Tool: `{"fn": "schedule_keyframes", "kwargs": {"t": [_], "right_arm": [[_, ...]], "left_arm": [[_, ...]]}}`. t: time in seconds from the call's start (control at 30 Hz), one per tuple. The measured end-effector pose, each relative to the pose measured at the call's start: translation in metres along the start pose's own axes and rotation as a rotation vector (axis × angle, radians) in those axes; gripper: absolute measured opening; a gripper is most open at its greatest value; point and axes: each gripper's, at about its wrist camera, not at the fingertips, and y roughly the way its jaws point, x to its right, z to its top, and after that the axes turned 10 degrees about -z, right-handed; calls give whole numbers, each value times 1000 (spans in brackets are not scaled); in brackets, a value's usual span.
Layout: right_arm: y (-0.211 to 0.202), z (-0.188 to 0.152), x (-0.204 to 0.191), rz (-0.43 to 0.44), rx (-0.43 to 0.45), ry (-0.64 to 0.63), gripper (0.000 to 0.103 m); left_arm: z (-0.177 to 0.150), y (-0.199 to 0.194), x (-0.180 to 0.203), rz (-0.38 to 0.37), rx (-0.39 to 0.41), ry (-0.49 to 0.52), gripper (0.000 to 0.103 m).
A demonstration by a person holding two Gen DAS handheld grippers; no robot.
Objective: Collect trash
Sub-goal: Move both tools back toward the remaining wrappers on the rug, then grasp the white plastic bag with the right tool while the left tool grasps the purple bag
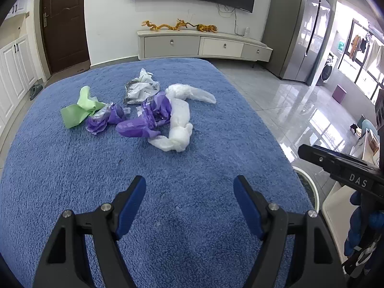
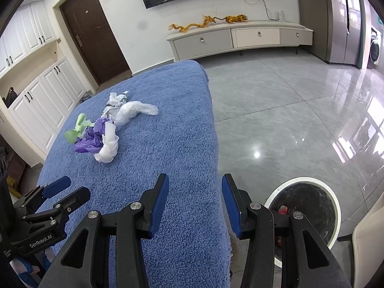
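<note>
A heap of crumpled bags lies on the blue fluffy cover (image 1: 192, 192) of a table: a green scrap (image 1: 79, 109), purple bags (image 1: 144, 120), white plastic bags (image 1: 180, 124) and a printed white wrapper (image 1: 141, 87). The same heap (image 2: 103, 134) shows in the right wrist view, far ahead on the left. My left gripper (image 1: 189, 196) hovers open over bare cover, well short of the heap. My right gripper (image 2: 195, 196) is open with nothing between its fingers, at the cover's right edge. A round white-rimmed trash bin (image 2: 309, 206) stands on the floor just right of it.
Grey tiled floor (image 2: 288, 120) spreads to the right of the table. A TV cabinet (image 1: 204, 45) with orange dragon figures stands at the far wall, under a TV. A brown door (image 2: 93, 31) and white cupboards are on the left, a fridge (image 1: 302, 36) on the right. A cream chair edge (image 2: 369, 240) is near the bin.
</note>
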Motion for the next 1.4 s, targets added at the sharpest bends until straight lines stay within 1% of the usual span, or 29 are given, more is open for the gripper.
{"fn": "schedule_keyframes", "kwargs": {"t": [0.37,0.77,0.9,1.07,1.1,1.23,1.37,1.4], "right_arm": [[1,-1,3,0,-3,8,45],[2,-1,3,0,-4,8,45],[2,-1,3,0,-3,6,45],[6,7,-1,0,11,-16,46],[8,12,-3,3,16,-27,47],[18,41,-21,43,43,-84,50],[38,74,-51,91,70,-172,52],[46,80,-59,110,69,-193,53]], "left_arm": [[0,3,1,3,-4,4,74],[-1,6,-7,7,-6,-7,74],[1,6,-19,15,0,-30,74],[25,-1,-64,38,56,-114,74],[30,-1,-69,33,63,-118,74],[52,11,-86,-74,56,-134,74],[62,30,-88,-128,38,-139,73],[64,36,-89,-133,31,-137,69]]}}
